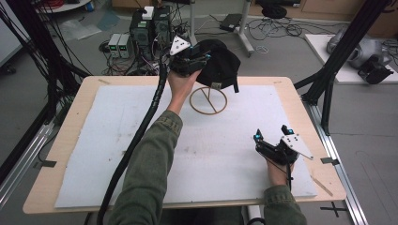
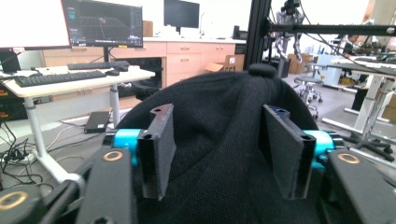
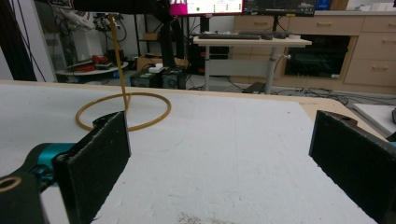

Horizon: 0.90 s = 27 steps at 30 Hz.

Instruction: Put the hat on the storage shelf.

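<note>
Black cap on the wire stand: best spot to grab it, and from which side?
Grip the soft crown of the black cap from the near side, jaws straddling a fold of fabric. It hangs over the wire stand, so the cloth bulges toward the left gripper, whose pads flank it without pressing. The top button is probably too small to pinch.

one black cap [image 1: 220, 63], one wire stand [image 1: 208, 100] — seemingly — two grippers

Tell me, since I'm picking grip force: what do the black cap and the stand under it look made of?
The black cap looks like soft matte woven fabric, with a fine weave showing. The stand, a thin tan ring base with an upright rod, could be wood or coated wire; its smooth surface leaves that open.
</note>
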Each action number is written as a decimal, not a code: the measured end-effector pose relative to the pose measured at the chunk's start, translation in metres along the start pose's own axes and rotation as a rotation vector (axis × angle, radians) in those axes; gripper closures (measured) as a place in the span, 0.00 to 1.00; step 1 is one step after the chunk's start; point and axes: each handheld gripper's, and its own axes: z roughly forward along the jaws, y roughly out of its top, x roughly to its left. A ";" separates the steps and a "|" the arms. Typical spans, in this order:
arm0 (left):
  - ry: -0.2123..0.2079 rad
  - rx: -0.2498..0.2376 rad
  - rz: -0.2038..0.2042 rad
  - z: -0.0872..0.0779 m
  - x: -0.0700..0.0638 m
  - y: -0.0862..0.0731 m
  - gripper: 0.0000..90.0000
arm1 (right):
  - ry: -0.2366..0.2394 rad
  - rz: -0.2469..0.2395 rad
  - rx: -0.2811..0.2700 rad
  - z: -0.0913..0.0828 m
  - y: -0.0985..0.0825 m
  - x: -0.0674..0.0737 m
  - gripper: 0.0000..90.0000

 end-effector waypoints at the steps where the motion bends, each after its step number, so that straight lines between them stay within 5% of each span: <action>1: -0.001 -0.003 -0.002 0.000 0.000 0.000 0.47 | -0.001 -0.001 0.000 0.000 0.000 0.000 0.05; 8: 0.019 0.013 -0.003 -0.008 0.003 0.000 0.34 | -0.003 -0.010 0.002 0.000 0.000 0.001 0.05; 13: 0.052 0.014 0.041 -0.025 0.003 -0.004 0.34 | -0.009 -0.013 -0.010 -0.001 0.001 0.001 0.05; 27: 0.055 0.007 0.095 -0.072 0.008 -0.007 0.32 | -0.018 -0.010 -0.021 -0.001 0.001 0.002 0.05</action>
